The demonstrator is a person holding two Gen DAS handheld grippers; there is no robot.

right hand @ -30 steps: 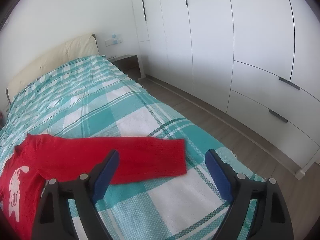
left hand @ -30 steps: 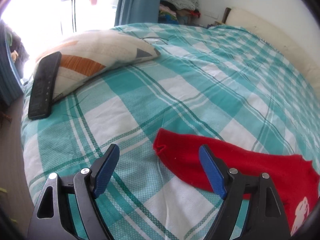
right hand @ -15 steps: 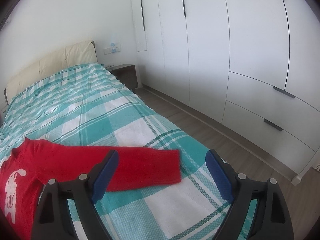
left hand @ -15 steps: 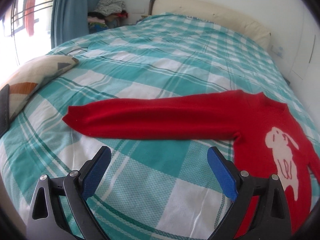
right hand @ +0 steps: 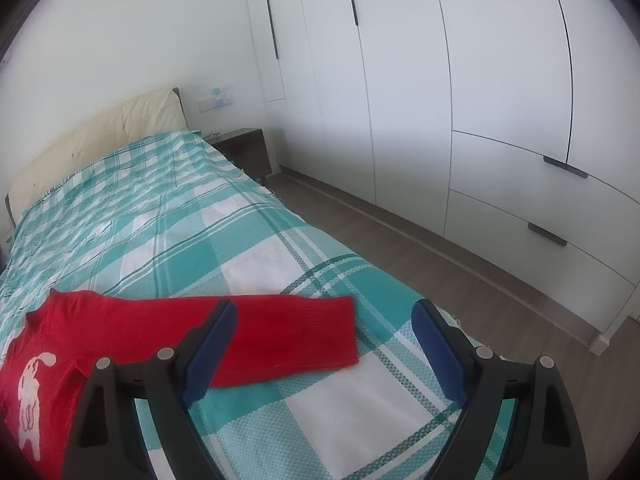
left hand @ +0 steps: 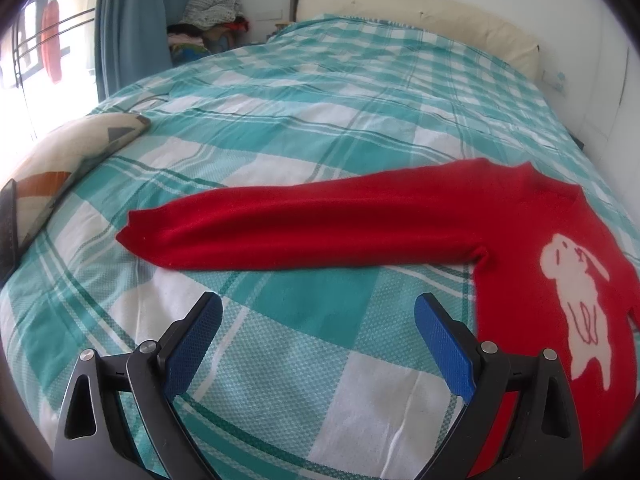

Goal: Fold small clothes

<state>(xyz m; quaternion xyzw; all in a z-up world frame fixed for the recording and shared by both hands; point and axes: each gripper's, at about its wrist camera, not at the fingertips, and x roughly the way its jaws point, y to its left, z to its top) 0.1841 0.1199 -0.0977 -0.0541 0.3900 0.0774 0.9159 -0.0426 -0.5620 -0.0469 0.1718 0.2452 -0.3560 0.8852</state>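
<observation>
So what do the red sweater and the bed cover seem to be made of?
Red sweater: probably knitted wool or acrylic, matte and soft; fine ribbing shows at the cuff. Bed cover: likely woven cotton, matte; a small dotted weave is visible up close.

Red sweater [left hand: 520, 240] cut off at the right and bottom edges of the left wrist view, hem and far sleeve out of sight. Dark flat object [left hand: 8, 228] on the pillow [left hand: 72, 148] at the bed's left edge clipped, unidentifiable. Heap [left hand: 208, 12] beyond the bed's far-left corner too small to sort.
</observation>
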